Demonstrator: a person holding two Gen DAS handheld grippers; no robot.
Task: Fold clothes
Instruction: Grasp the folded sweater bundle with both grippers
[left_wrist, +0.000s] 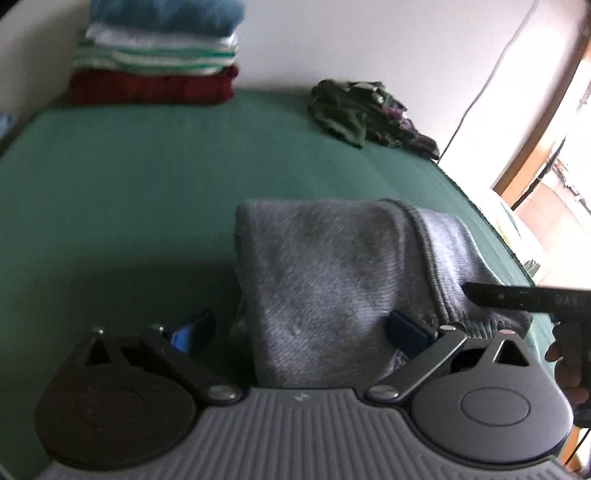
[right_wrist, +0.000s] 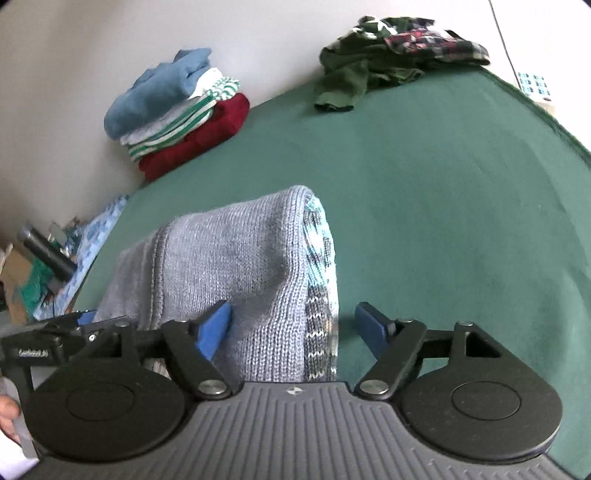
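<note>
A folded grey knit sweater (left_wrist: 332, 280) lies on the green bed cover (left_wrist: 129, 192), close in front of both cameras. My left gripper (left_wrist: 295, 332) is open, its blue pads either side of the sweater's near edge. My right gripper (right_wrist: 291, 328) is open too, with its left pad (right_wrist: 214, 328) against the knit and its right pad (right_wrist: 371, 330) over the green cover. The sweater (right_wrist: 236, 273) shows a patterned teal and grey band along its right edge. The left gripper's body (right_wrist: 33, 350) shows at the right wrist view's left edge.
A stack of folded clothes (left_wrist: 155, 55), blue on top, striped, red below, sits at the far left by the wall (right_wrist: 177, 114). A heap of unfolded dark green and plaid clothes (left_wrist: 369, 114) lies at the far right (right_wrist: 388, 62). Clutter lies off the bed's left side (right_wrist: 44, 266).
</note>
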